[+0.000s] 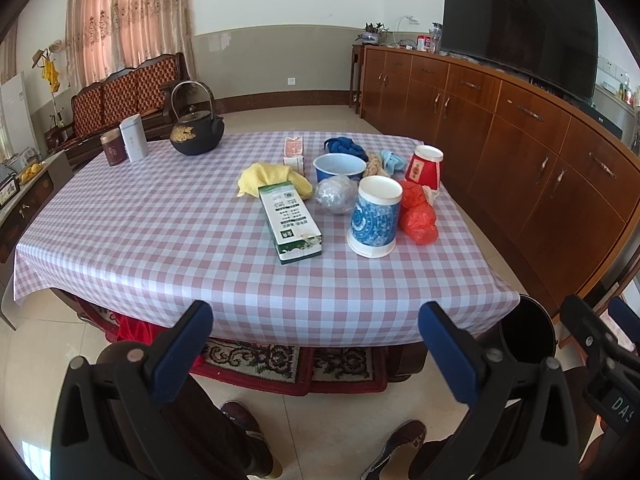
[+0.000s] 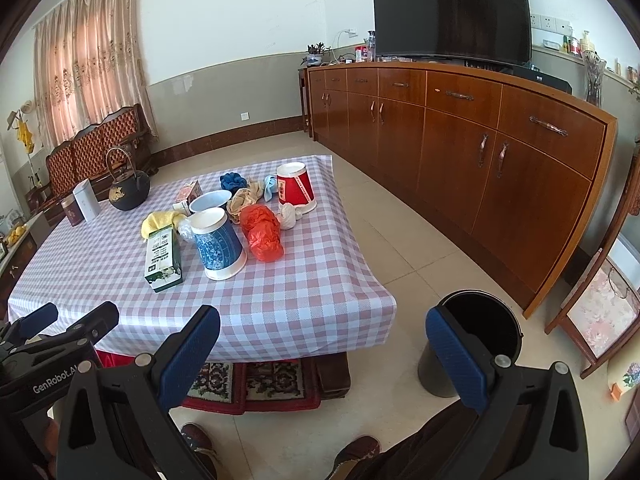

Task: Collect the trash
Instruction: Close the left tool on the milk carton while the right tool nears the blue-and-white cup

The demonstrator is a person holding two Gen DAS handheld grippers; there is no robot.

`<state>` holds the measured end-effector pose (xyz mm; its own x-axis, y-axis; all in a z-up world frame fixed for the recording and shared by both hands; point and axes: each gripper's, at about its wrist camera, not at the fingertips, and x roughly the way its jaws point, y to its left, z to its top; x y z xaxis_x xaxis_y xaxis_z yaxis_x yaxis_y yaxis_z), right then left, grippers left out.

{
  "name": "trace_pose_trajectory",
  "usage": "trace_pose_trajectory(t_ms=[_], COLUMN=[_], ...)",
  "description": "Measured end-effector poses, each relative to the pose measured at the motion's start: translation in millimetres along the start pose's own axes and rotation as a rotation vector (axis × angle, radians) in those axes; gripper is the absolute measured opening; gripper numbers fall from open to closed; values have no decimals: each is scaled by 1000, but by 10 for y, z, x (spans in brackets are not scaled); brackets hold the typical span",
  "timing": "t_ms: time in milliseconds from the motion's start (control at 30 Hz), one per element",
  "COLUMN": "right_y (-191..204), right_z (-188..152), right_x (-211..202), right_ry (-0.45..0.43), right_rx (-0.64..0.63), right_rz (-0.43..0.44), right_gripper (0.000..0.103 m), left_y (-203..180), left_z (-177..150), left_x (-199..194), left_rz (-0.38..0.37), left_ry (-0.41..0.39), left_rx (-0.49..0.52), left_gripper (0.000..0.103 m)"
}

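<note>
Right wrist view: right tongs point(image 2: 322, 340) apart, empty, back from counter point(image 2: 280, 292) edge. Left tongs point(image 1: 316, 332) likewise apart. Trash bin point(image 2: 480, 332) on floor just right. Blue paper cup point(image 2: 218, 244) ahead-left, upside down; neither tongs clearly nearer.

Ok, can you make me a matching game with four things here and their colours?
Things:
1. teapot
2. crumpled plastic bag
3. cloth next to the carton
4. upside-down cup nearest the table's front edge

Colours:
A. yellow
B. blue and white
C. black
D. orange-red

Pairs: 1-C, 2-D, 3-A, 4-B
</note>
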<state>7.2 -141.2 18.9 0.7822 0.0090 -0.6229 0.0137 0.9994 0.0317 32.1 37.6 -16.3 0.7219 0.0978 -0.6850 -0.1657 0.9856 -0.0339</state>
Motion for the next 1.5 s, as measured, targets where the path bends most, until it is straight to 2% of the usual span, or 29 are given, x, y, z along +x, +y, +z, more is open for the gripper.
trace_pose_trajectory(t_ms=[767, 1500], right_y=[449, 631], right_z=[176, 426], right_x=[760, 1473], right_ry=[50, 116], right_rx=[-34, -26], right_rz=[111, 161], right_gripper=[103, 103], left_y=[323, 268], left_z=[212, 554], left_x=[716, 1574], left_rz=[36, 56], left_ry=[52, 115], left_rx=[-82, -67], left_gripper=[103, 99])
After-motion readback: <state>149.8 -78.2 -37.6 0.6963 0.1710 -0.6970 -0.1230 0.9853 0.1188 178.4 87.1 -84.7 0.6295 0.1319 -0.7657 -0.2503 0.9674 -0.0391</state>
